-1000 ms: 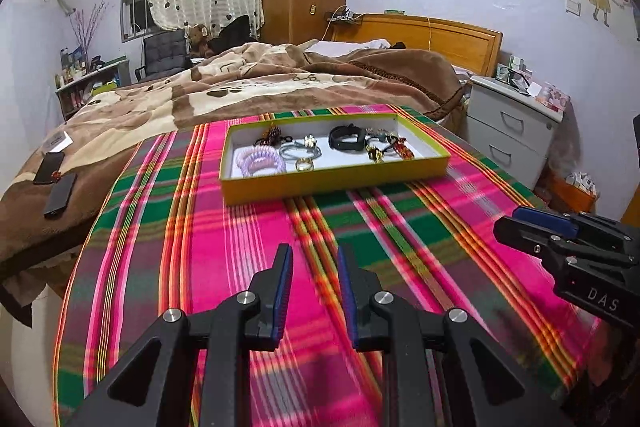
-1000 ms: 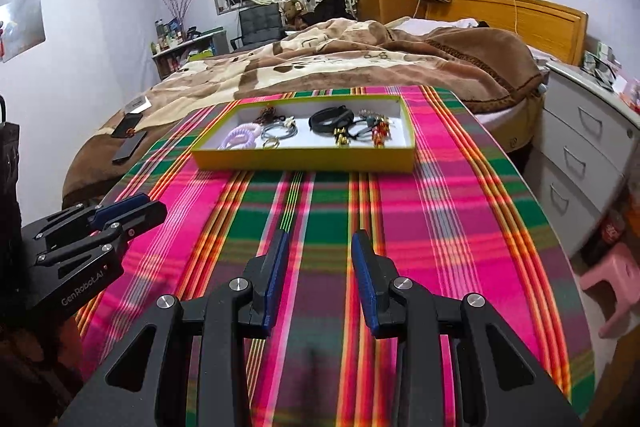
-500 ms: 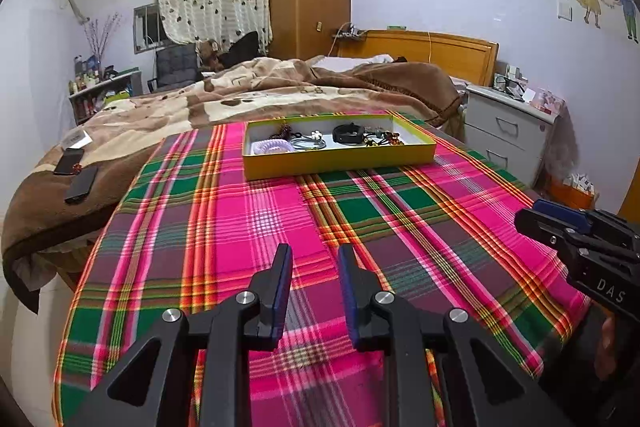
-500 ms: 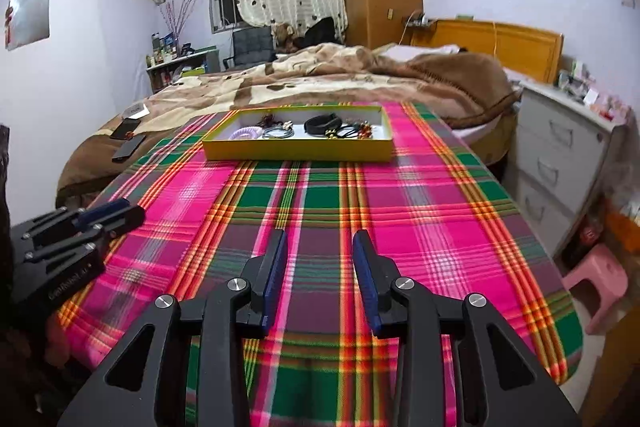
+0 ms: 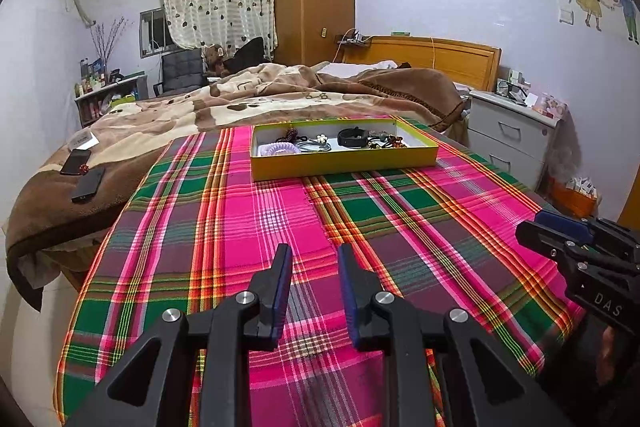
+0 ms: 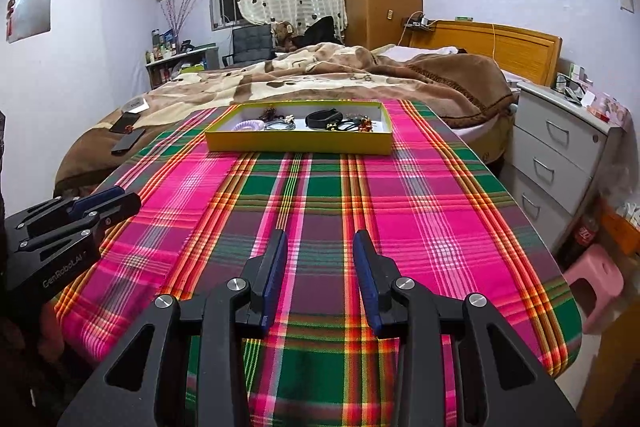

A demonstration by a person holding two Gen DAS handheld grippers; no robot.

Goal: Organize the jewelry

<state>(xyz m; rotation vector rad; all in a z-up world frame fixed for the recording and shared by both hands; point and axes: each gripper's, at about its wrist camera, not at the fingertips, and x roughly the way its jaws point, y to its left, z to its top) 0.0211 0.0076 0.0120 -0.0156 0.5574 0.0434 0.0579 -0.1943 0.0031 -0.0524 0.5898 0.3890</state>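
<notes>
A shallow yellow tray (image 5: 344,161) (image 6: 298,145) sits at the far end of the plaid table. It holds several pieces of jewelry: a lilac coil bracelet (image 5: 279,148) (image 6: 249,125), a black band (image 5: 352,137) (image 6: 323,118), silver rings and beaded pieces. My left gripper (image 5: 313,259) is open and empty, low over the near part of the cloth, far from the tray. My right gripper (image 6: 319,245) is open and empty, also near the front edge. Each gripper shows at the side of the other's view.
The table wears a pink and green plaid cloth (image 5: 280,223) (image 6: 400,187). A bed with a brown blanket (image 5: 240,107) lies behind it, with phones (image 5: 82,175) on its left part. A white drawer unit (image 6: 560,147) and a pink stool (image 6: 596,279) stand right of the table.
Both grippers have drawn back from the tray toward the table's front edge, so the tray looks smaller and farther. Both stay open and empty.
</notes>
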